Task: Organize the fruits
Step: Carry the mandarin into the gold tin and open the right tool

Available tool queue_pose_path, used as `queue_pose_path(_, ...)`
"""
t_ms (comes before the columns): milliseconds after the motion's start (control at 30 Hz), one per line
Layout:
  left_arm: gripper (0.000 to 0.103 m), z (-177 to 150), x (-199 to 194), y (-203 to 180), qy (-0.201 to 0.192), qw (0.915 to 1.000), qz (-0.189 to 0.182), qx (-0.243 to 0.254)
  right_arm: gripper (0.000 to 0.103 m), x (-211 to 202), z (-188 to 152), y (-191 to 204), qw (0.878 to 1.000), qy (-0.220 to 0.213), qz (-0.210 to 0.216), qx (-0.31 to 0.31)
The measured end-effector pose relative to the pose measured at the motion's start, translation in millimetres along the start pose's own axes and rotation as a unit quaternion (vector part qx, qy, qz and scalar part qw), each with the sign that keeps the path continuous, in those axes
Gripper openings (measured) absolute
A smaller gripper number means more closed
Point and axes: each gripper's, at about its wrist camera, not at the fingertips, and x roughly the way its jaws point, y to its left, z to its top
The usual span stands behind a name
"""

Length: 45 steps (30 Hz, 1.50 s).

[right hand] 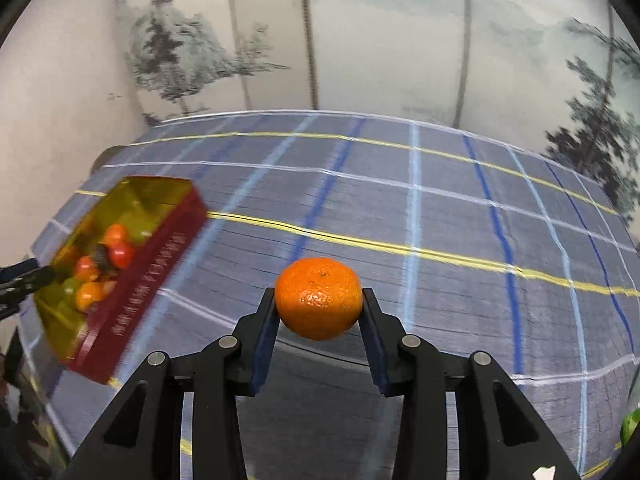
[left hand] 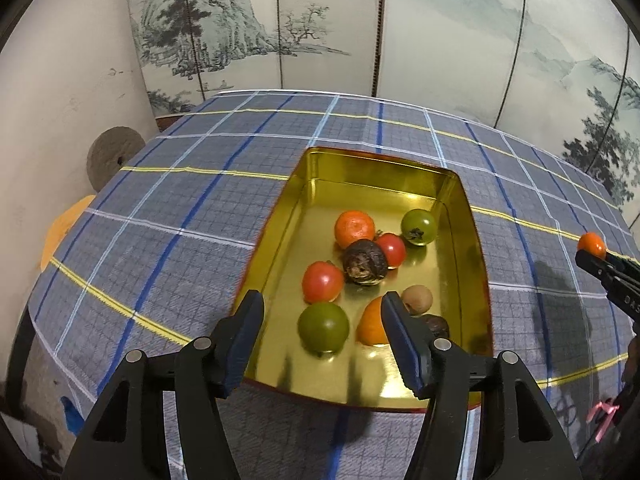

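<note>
Carrying a mandarin toward the gold tin

The left gripper (left hand: 322,344) hangs with its jaws wide and nothing between them, just above the near end of the gold tin (left hand: 476,240), where tomatoes, green fruits and other mandarins already lie. To its right, clear of the tin, the right gripper (right hand: 319,300) clamps a mandarin (right hand: 319,298) above the checked cloth (right hand: 440,208). I judge the next move: swing left over the tin, lower, release.
</note>
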Motion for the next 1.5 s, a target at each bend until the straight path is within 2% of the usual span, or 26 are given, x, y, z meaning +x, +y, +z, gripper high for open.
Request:
queue_pose_path(333, 0.064, -7.0, -6.2, 26.1, 0.002, 0.9997, 0.014, -0.02, 0.036, -1.5, 15.0, 86.7, 0.995, -0.007, 0.079, -0.056)
queue_pose_path(600, 0.064, -12.6, -8.6, 48.0, 0.005, 0.9989, 0.028, -0.038, 0.036, 12.8, 20.0, 141.5, 0.989, 0.003, 0.112, -0.097)
queue_pose_path(933, 0.064, -18.4, -6.8, 68.4, 0.012, 0.9979, 0.039, -0.051, 0.036, 40.9, 14.5, 180.2, 0.985, 0.029, 0.12, -0.121)
queue_pose_path(1500, 0.064, -23.2, -2.6, 79.8, 0.019, 0.9972, 0.042, -0.058, 0.037, 67.8, 10.4, 196.4, 0.986, 0.052, 0.102, -0.124)
